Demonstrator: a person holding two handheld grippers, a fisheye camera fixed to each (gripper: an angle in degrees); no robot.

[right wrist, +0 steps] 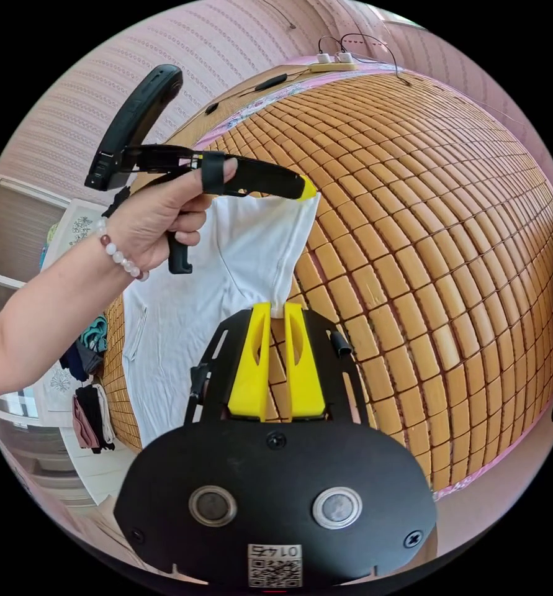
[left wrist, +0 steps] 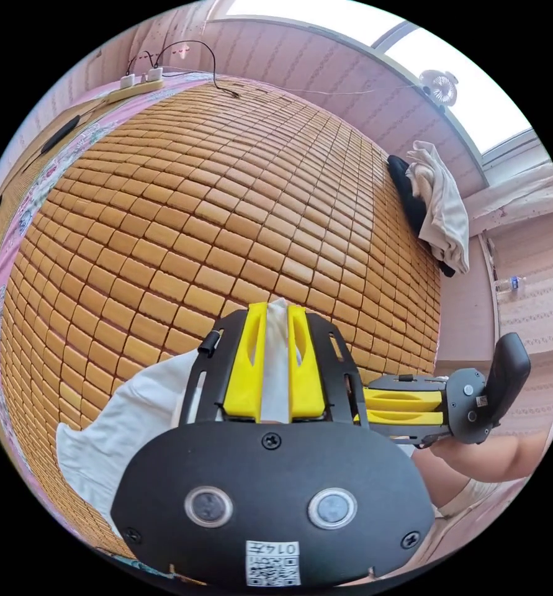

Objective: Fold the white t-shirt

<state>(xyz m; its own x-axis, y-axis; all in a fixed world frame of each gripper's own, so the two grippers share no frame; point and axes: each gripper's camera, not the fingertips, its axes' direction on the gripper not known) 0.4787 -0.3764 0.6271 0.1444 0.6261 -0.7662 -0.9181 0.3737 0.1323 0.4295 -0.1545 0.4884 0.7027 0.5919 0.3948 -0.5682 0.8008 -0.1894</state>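
Both grippers pinch the white t-shirt [right wrist: 226, 273] over the bamboo mat [right wrist: 413, 248], left gripper [left wrist: 277, 310] and right gripper [right wrist: 278, 308] each clamped on an edge, lifted, so folding looks barely begun.

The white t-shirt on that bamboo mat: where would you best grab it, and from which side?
Probably by its edge, as is being done now. The left gripper and the right gripper each pinch a fold of the white t-shirt between their jaws, at two spread points along one end. The rest lies flat on the mat, so thin cloth is easiest caught from the rim, coming in low from outside.
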